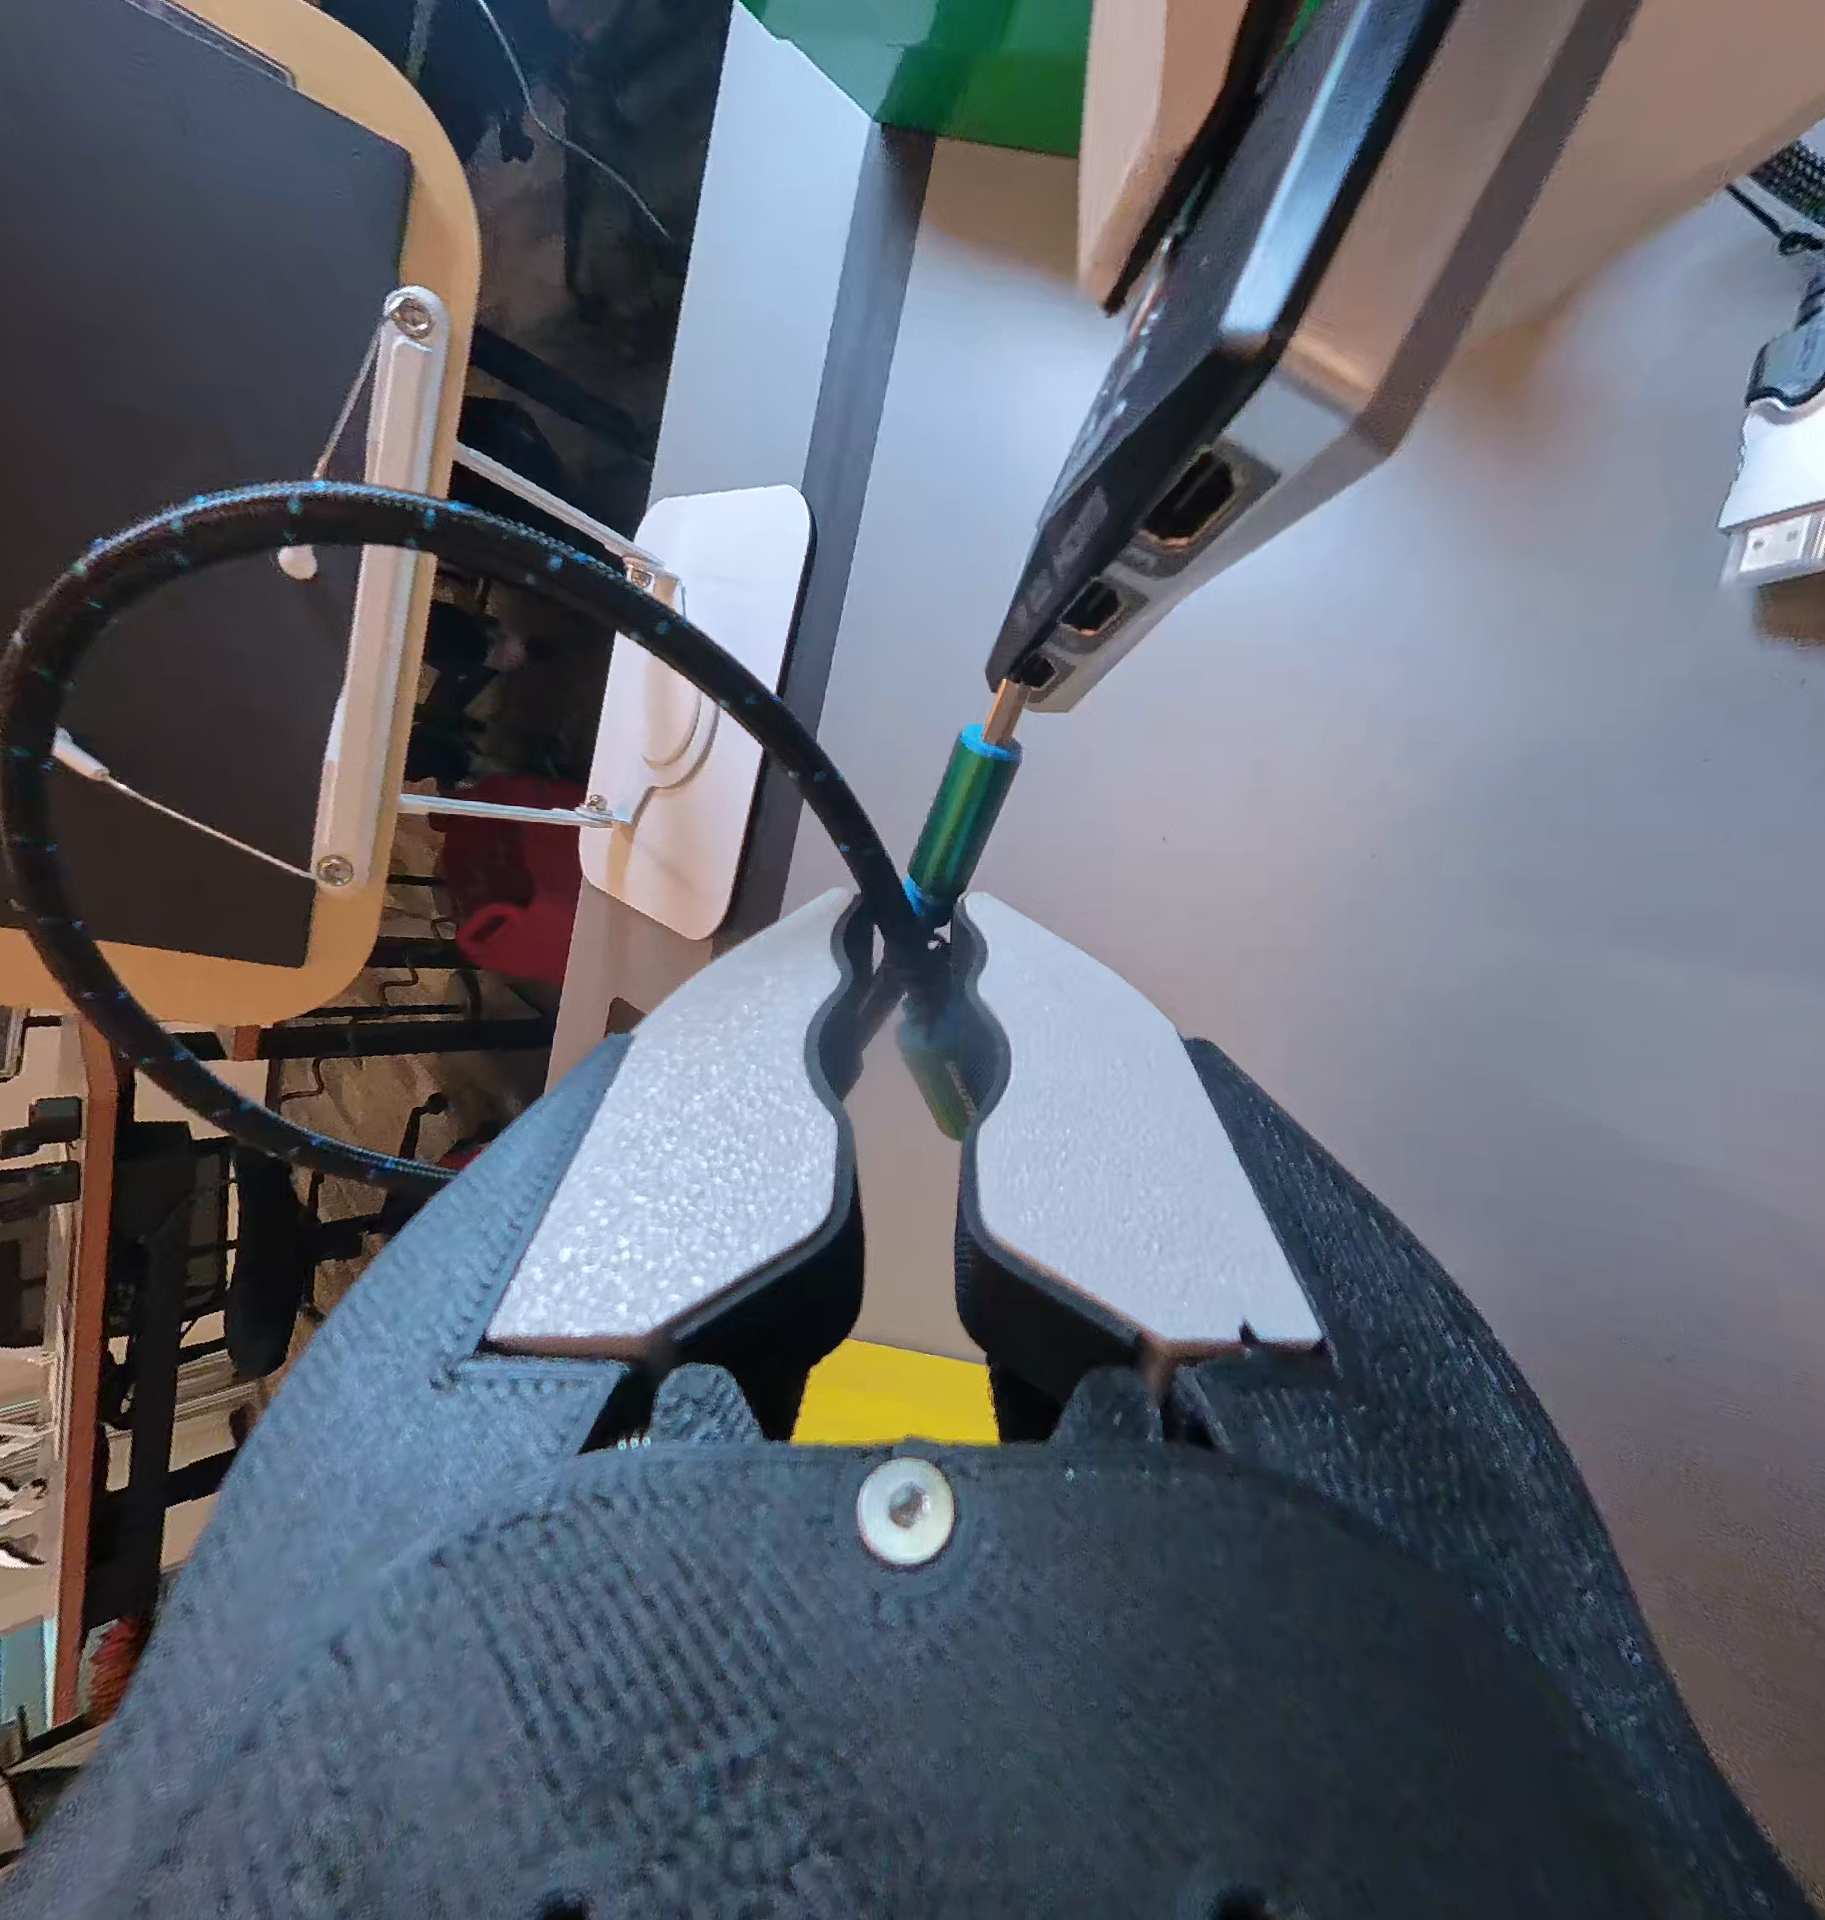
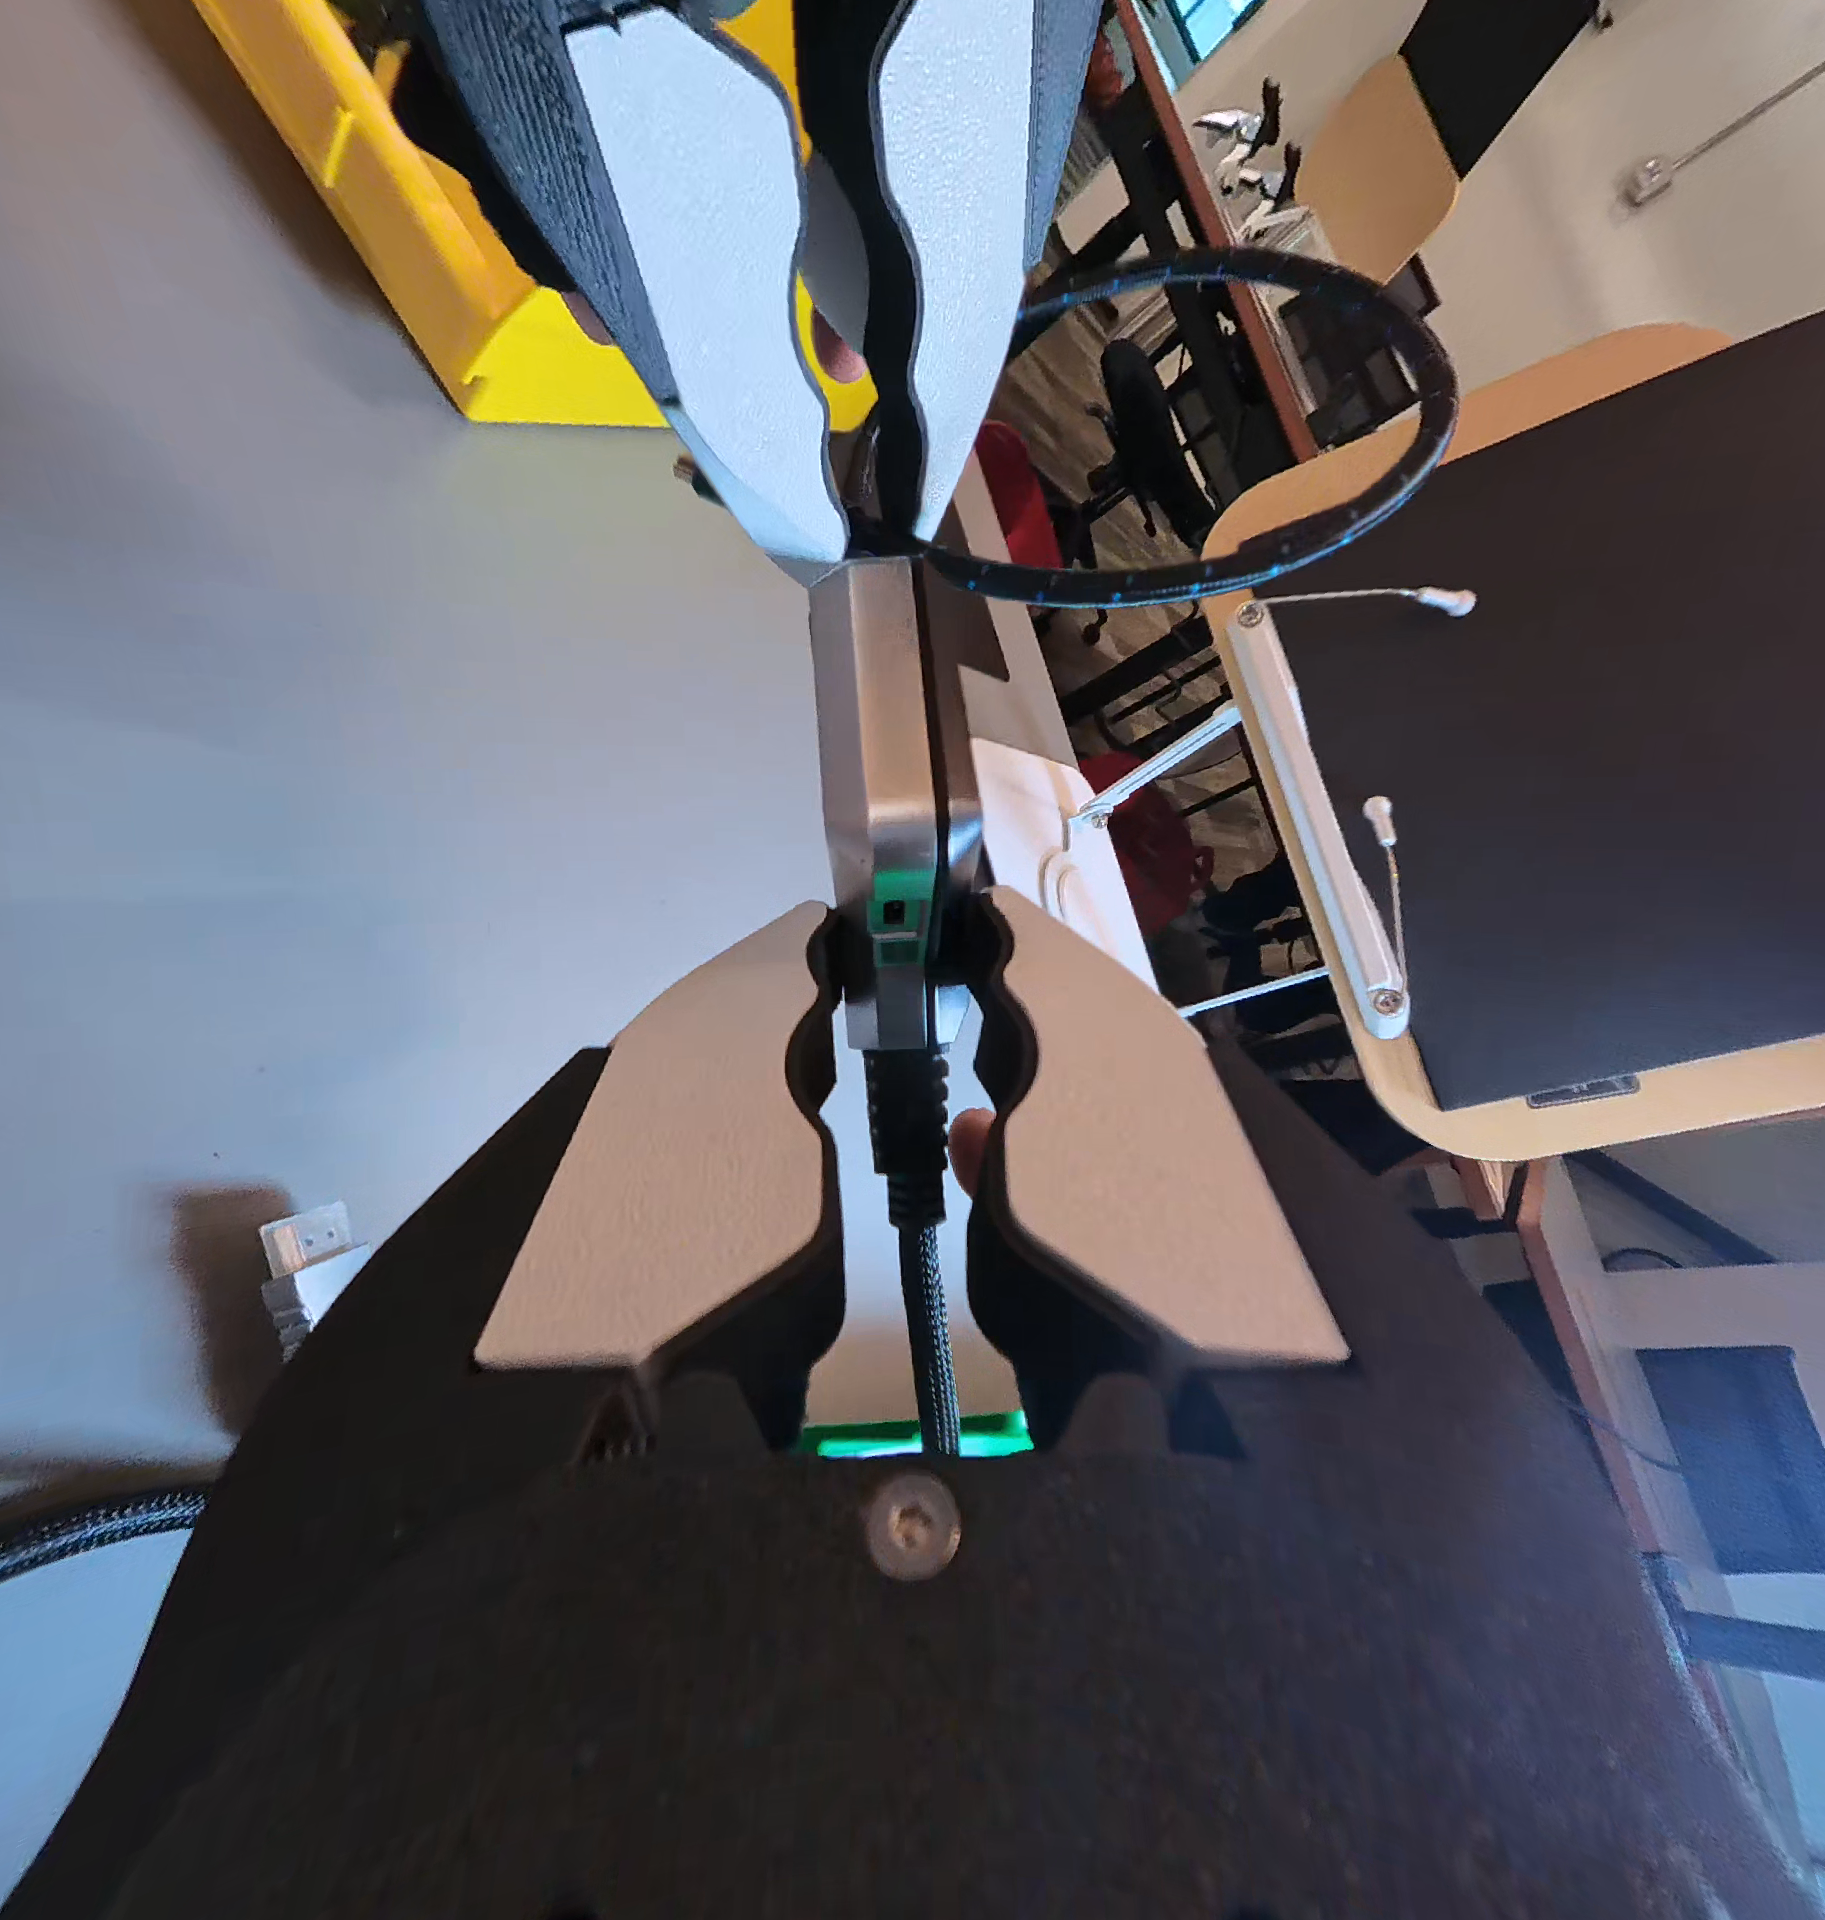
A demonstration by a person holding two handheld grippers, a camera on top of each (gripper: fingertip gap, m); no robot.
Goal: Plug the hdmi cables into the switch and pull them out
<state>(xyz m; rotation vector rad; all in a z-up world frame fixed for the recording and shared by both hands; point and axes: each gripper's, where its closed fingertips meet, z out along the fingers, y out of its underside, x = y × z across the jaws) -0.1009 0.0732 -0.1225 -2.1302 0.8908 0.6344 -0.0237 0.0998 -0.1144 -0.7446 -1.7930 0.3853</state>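
My left gripper [image 1: 903,920] is shut on a black braided, blue-flecked cable [image 1: 264,520] just behind its green plug [image 1: 965,821]. The plug's metal tip touches the smallest port at the end of the black and silver switch [image 1: 1199,416]; how deep it sits I cannot tell. Two larger ports [image 1: 1204,509] beside it are empty. My right gripper [image 2: 908,925] is shut on the switch [image 2: 872,707] at its other end, where a black braided cable [image 2: 934,1330] is plugged in. The left gripper [image 2: 882,530] meets the switch's far end.
A loose silver HDMI plug [image 1: 1791,499] lies on the grey table [image 1: 1407,1039]; it also shows in the right wrist view [image 2: 305,1257]. A yellow bin [image 2: 420,239] stands on the table. A wood-edged black chair [image 2: 1614,727] is beyond the table edge. My right fingertips sit around 9 cm from my left ones.
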